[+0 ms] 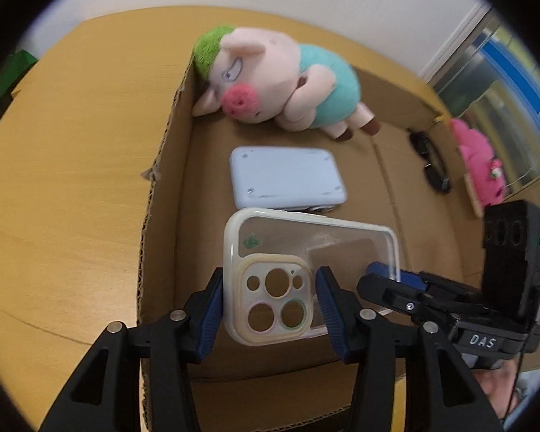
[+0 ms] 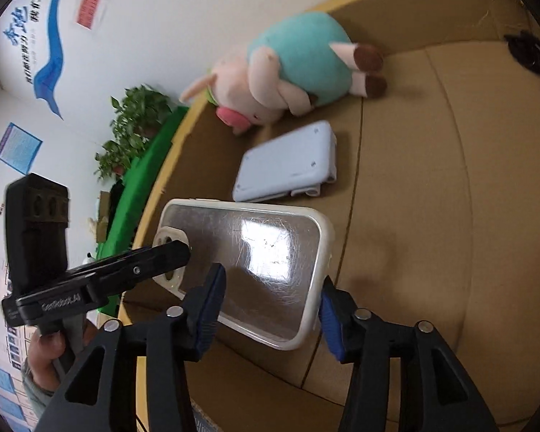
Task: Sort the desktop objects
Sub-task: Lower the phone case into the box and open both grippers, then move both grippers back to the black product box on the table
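A clear phone case (image 1: 306,262) with a whitish rim is held above the open cardboard box (image 1: 169,165). My left gripper (image 1: 270,306) is shut on its camera-cutout end. My right gripper (image 2: 270,309) is shut across its other end (image 2: 255,262); its fingers also show in the left wrist view (image 1: 388,284). Inside the box lie a plush pig (image 1: 277,82) in a teal shirt, against the far wall, and a pale blue flat device (image 1: 286,178) in the middle. Both also show in the right wrist view, the pig (image 2: 288,72) beyond the device (image 2: 288,162).
The box stands on a yellow-brown wooden table (image 1: 72,165). Black sunglasses (image 1: 432,162) lie at the box's right side. A pink plush toy (image 1: 480,165) sits outside the box on the right. A green cloth (image 2: 144,165) and a potted plant (image 2: 133,126) are beyond the table.
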Demonstrator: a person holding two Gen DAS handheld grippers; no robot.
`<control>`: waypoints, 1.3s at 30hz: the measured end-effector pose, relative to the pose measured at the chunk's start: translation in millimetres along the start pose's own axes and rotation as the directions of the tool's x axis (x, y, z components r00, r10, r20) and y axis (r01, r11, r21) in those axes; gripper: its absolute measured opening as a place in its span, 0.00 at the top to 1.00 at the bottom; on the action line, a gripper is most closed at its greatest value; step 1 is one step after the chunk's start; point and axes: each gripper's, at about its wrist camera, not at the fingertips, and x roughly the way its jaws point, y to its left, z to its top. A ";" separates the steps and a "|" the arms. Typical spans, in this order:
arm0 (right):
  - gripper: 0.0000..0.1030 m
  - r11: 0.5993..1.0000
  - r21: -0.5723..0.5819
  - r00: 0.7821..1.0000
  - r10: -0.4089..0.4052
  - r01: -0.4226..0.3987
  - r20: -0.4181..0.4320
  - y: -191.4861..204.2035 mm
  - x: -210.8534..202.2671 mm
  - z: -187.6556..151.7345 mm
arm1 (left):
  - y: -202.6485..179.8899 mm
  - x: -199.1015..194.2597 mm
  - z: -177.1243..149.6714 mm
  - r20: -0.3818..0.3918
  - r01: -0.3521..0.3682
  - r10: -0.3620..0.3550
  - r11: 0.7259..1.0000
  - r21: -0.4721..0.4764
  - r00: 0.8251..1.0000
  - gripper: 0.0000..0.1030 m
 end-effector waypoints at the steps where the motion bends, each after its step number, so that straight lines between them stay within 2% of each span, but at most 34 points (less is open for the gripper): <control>1: 0.45 1.000 -0.001 1.000 -0.015 0.015 -0.012 0.8 3.2 1.1 | -0.7 1.8 1.5 -0.009 -0.027 0.027 1.000 0.012 1.000 0.51; 5: 0.43 0.997 0.007 0.997 -0.077 0.078 -0.012 0.6 2.1 2.7 | -8.4 6.3 -3.1 -0.029 -0.110 0.112 0.992 0.061 0.993 0.52; 6: 0.38 0.996 0.011 0.996 -0.086 0.086 -0.007 -1.9 0.3 1.8 | -9.2 5.3 -4.7 -0.023 -0.131 0.133 0.989 0.069 0.991 0.52; 8: 0.11 0.992 -0.007 0.992 -0.124 0.125 0.030 2.7 -12.9 -1.5 | -7.4 -1.8 -6.8 0.001 -0.158 0.159 0.986 0.061 0.987 0.52; 9: 0.08 0.988 -0.025 0.986 -0.153 0.155 0.061 6.2 -21.3 -4.4 | -6.6 -8.4 -7.8 0.023 -0.160 0.159 0.985 0.056 0.987 0.52; 11: 0.05 0.965 -0.089 0.961 -0.233 0.248 0.151 21.9 -47.5 -16.6 | -7.5 -38.6 -15.7 0.117 -0.173 0.167 0.984 0.050 0.979 0.52; 13: 0.00 0.938 -0.127 0.929 -0.288 0.322 0.232 36.2 -70.4 -29.0 | -16.5 -75.9 -30.1 0.244 -0.190 0.169 0.980 0.065 0.955 0.51; 15: 0.00 0.915 -0.170 0.898 -0.300 0.367 0.320 49.4 -94.9 -47.9 | -32.8 -115.0 -50.3 0.377 -0.178 0.128 0.979 0.099 0.917 0.39; 16: 0.00 0.901 -0.182 0.881 -0.313 0.393 0.354 55.5 -103.9 -56.0 | -41.2 -132.3 -62.8 0.441 -0.182 0.113 0.976 0.117 0.890 0.19; 17: 0.00 0.885 -0.192 0.861 -0.327 0.423 0.390 61.1 -113.1 -63.5 | -51.8 -151.7 -80.4 0.521 -0.198 0.103 0.971 0.131 0.847 0.15; 18: 0.00 0.868 -0.201 0.839 -0.341 0.454 0.425 66.1 -121.9 -71.0 | -57.2 -159.3 -86.2 0.557 -0.211 0.103 0.968 0.134 0.824 0.15; 19: 0.00 0.849 -0.209 0.817 -0.355 0.485 0.455 70.7 -130.4 -78.7 | -67.2 -170.1 -100.2 0.601 -0.234 0.103 0.961 0.144 0.793 0.15; 22: 0.00 0.817 -0.230 0.782 -0.365 0.529 0.505 81.3 -147.2 -94.2 | -83.8 -176.9 -113.2 0.641 -0.246 0.091 0.957 0.157 0.762 0.15; 25: 0.00 0.796 -0.249 0.758 -0.353 0.551 0.549 91.5 -164.3 -108.5 | -92.6 -175.0 -122.2 0.650 -0.249 0.089 0.956 0.157 0.755 0.15; 26: 0.00 0.788 -0.259 0.749 -0.346 0.559 0.564 95.4 -170.1 -114.1 | -93.6 -172.8 -124.6 0.646 -0.267 0.110 0.952 0.151 0.756 0.15; 28: 0.00 0.767 -0.283 0.737 -0.337 0.576 0.586 100.9 -176.5 -124.5 | -94.9 -167.6 -130.4 0.620 -0.265 0.116 0.952 0.153 0.776 0.15; 29: 0.00 0.762 -0.296 0.739 -0.331 0.576 0.587 102.5 -177.9 -129.3 | -90.7 -164.5 -132.9 0.599 -0.227 0.089 0.961 0.159 0.796 0.15; 30: 0.00 0.762 -0.312 0.748 -0.319 0.567 0.581 103.3 -179.1 -134.2 | -88.5 -165.1 -138.6 0.588 -0.204 0.072 0.966 0.162 0.806 0.15; 32: 0.00 0.778 -0.374 0.803 -0.263 0.504 0.535 101.1 -175.5 -147.4 | -78.8 -157.4 -147.2 0.537 -0.140 0.027 0.975 0.170 0.843 0.15; 33: 0.00 0.789 -0.413 0.839 -0.224 0.454 0.496 98.5 -171.0 -154.5 | -76.1 -152.3 -151.7 0.521 -0.127 0.020 0.977 0.169 0.853 0.15; 34: 0.00 0.801 -0.467 0.887 -0.164 0.376 0.432 94.5 -163.5 -164.5 | -71.0 -144.3 -156.3 0.495 -0.107 0.012 0.980 0.165 0.869 0.15; 36: 0.00 0.819 -0.524 0.953 -0.087 0.234 0.289 84.6 -142.4 -184.4 | -57.2 -126.8 -166.6 0.419 -0.052 -0.020 0.986 0.158 0.908 0.15; 39: 0.00 0.850 -0.505 0.982 -0.071 0.152 0.176 74.9 -116.4 -199.1 | -41.3 -100.4 -179.8 0.328 -0.012 -0.031 0.992 0.128 0.944 0.15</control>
